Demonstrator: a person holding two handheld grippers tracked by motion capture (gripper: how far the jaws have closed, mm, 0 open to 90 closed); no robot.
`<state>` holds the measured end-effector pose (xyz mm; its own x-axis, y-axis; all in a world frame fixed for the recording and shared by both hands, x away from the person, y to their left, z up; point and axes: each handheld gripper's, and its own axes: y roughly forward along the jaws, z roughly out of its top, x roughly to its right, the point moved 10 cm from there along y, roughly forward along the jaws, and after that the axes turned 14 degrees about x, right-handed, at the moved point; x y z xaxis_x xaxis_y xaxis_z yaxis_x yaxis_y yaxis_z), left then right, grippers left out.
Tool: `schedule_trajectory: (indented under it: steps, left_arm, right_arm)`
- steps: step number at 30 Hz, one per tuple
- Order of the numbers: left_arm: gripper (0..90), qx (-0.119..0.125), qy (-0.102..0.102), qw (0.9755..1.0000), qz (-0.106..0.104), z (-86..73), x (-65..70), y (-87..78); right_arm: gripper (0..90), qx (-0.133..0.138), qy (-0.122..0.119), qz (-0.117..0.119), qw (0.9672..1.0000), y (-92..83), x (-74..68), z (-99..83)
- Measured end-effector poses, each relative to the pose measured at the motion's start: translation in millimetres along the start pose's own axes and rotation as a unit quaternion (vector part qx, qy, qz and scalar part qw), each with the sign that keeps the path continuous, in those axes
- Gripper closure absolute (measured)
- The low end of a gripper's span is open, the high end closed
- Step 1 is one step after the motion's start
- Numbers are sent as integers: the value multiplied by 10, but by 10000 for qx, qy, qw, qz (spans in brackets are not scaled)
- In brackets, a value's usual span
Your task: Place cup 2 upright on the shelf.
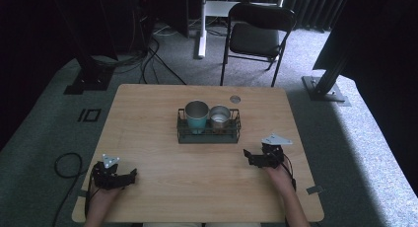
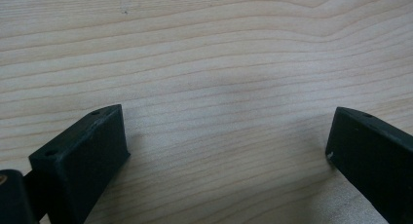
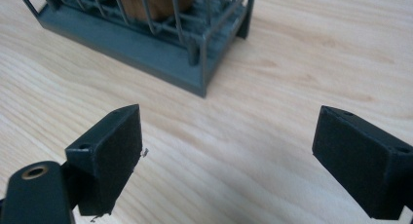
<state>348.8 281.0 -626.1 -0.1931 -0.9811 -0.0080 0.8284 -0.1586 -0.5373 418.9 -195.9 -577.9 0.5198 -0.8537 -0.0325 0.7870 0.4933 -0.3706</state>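
At the middle of the wooden table (image 1: 148, 113) we see a dark wire rack (image 1: 209, 134) holding a teal tumbler (image 1: 196, 116) on its left and a smaller brown steel cup (image 1: 220, 118) on its right, touching. Our right gripper (image 1: 249, 156) rests near the rack's right end, jaws spread and empty. Our left gripper (image 1: 132, 174) sits at the near left, well apart, jaws spread over bare wood.

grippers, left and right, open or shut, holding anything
left gripper: open, empty, over bare table.
right gripper: open, empty, short of the wire rack.
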Motion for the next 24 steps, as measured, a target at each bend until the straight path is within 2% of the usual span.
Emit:
schedule_trajectory:
  steps: [15, 24]
  left_arm:
    - [20, 1, 1, 10000, -1, 0, 0, 0]
    - [20, 1, 1, 10000, -1, 0, 0, 0]
  right_arm:
    - [107, -276, -33, -263, 9993, -205, 197, -331]
    - [107, -372, -36, -406, 9985, -351, 256, -464]
